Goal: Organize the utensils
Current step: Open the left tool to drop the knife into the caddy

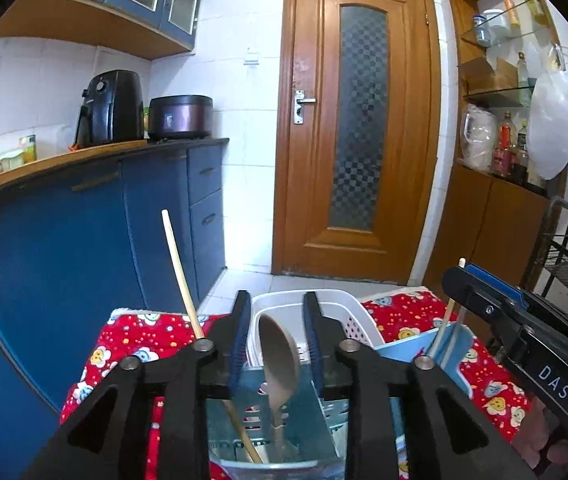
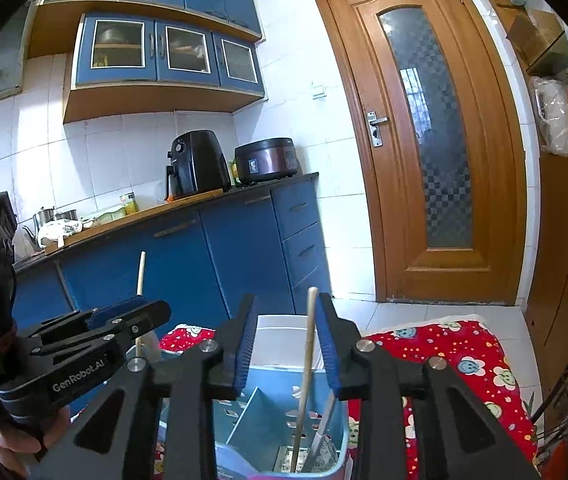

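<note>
Blue-cabinet kitchen with red floral cloth [image 1: 144, 336]; on it a blue divided utensil caddy [image 2: 244, 416]. Left gripper [image 1: 276, 328] spread, wooden spoon [image 1: 278, 364] standing free between its jaws; right gripper [image 2: 288, 336] spread around an upright chopstick [image 2: 307, 360], not pinching

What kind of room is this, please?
Most likely a home kitchen. A black air fryer and a rice cooker stand on the counter, with blue glass-front wall cabinets above and a utensil caddy in front.
</note>
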Motion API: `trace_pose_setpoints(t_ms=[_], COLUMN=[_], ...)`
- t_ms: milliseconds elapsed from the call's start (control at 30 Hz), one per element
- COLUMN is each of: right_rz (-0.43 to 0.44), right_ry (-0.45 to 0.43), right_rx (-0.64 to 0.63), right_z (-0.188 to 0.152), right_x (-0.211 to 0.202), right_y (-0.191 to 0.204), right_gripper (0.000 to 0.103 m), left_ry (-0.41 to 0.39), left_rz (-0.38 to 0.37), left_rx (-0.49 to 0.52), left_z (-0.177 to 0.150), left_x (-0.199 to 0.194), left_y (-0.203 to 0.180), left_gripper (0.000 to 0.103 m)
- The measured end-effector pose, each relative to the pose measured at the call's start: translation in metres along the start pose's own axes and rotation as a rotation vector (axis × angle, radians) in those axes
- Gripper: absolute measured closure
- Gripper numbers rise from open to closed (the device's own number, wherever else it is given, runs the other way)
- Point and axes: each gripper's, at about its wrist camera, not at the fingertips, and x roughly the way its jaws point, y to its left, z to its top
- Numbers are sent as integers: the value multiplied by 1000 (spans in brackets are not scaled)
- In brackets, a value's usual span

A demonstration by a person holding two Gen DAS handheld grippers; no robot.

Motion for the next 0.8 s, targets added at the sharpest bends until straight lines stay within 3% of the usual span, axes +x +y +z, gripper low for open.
trace_pose_setpoints(t_ms=[233, 467, 800], right_rz=[0, -23, -40], right_ry=[0, 10, 51], right_rx=[29, 67, 131], right_z=[5, 5, -7], right_x=[-13, -22, -25], right_y=[-8, -20, -39], right_gripper=[70, 70, 70], left_ry=[-18, -35, 7], left_rz=[-9, 34, 39], left_rx=[3, -3, -118], left_z=[7, 9, 6], left_x=[-18, -35, -33], left_y=[4, 17, 59], left_gripper=[68, 67, 67])
